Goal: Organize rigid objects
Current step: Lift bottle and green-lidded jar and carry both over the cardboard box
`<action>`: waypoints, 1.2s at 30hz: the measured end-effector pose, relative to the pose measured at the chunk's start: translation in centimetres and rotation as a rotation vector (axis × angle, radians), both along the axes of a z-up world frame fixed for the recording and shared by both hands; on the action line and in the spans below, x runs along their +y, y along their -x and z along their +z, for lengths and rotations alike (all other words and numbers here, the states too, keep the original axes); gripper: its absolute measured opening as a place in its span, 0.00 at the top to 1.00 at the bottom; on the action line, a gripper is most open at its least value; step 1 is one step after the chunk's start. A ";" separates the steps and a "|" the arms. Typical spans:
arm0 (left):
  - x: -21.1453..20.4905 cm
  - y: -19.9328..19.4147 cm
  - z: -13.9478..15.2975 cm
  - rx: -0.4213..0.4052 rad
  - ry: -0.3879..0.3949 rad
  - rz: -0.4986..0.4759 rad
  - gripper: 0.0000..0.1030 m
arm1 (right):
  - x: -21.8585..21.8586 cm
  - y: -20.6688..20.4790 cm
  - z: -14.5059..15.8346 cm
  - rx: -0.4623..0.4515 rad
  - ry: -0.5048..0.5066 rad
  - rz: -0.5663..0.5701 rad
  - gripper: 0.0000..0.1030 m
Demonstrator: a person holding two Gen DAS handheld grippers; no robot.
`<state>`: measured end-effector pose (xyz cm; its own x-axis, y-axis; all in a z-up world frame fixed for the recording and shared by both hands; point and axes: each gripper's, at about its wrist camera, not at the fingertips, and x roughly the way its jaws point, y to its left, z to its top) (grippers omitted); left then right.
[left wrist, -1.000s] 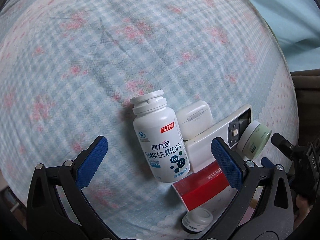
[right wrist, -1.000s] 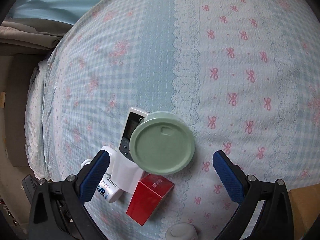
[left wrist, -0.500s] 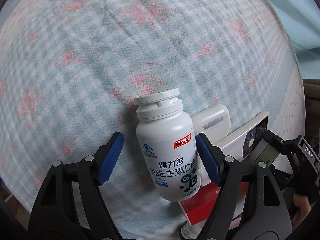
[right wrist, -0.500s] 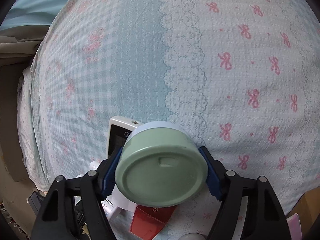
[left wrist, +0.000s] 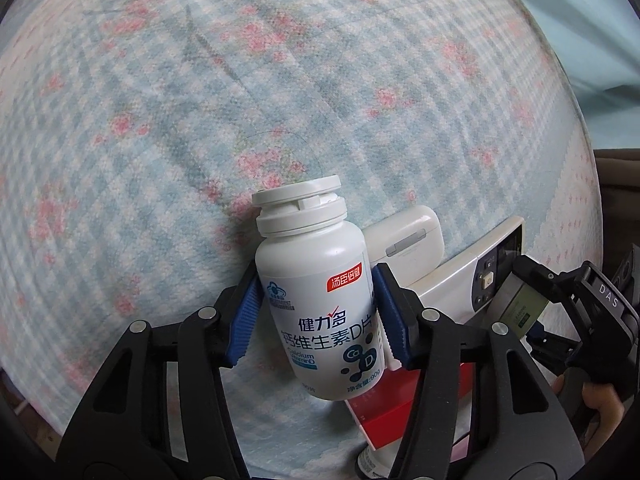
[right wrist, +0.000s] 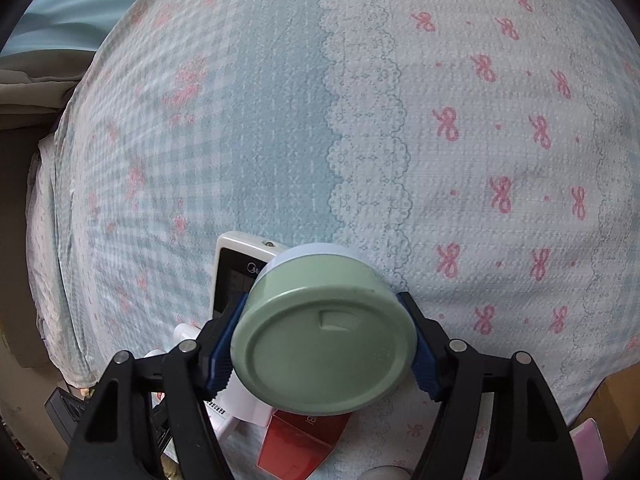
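A: Change since the earlier frame?
B: Both grippers have closed. Left gripper (left wrist: 318,320) clamps the white, blue-lettered supplement bottle (left wrist: 320,300) above the bedsheet (left wrist: 160,120).
A: Right?
B: Right gripper (right wrist: 322,350) clamps the green-lidded jar (right wrist: 324,344) beside the remote (right wrist: 234,268).

The white plastic pill bottle with a flip cap (left wrist: 320,300) is the landmark; it stands on the blue checked bedsheet with pink flowers (left wrist: 200,120). Just right of the bottle and behind it lies the white rounded earbud case (left wrist: 408,236). Further right lies the long white remote control (left wrist: 468,276). Right of the bottle, nearer the camera, lies the red cardboard box (left wrist: 384,408), partly under the bottle.
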<state>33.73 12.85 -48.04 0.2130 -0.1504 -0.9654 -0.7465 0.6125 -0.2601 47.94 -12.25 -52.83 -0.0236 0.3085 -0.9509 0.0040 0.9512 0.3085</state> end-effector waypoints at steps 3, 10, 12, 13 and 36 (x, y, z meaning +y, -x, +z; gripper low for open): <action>0.4 0.3 0.0 -0.003 0.006 -0.001 0.51 | 0.3 0.2 -0.1 0.002 -0.002 -0.001 0.34; 1.7 1.5 0.3 -0.024 0.024 0.005 0.51 | -0.6 0.8 0.2 0.013 -0.012 -0.023 0.34; 1.9 1.8 0.7 -0.030 0.017 0.000 0.51 | -0.7 1.1 0.4 0.016 -0.016 -0.027 0.34; 2.0 2.0 1.0 -0.034 0.016 -0.003 0.51 | -0.7 1.2 0.6 0.015 -0.016 -0.026 0.34; 0.9 3.2 15.5 -0.245 -0.105 -0.251 0.54 | -3.2 5.9 14.1 -0.158 -0.115 -0.072 0.34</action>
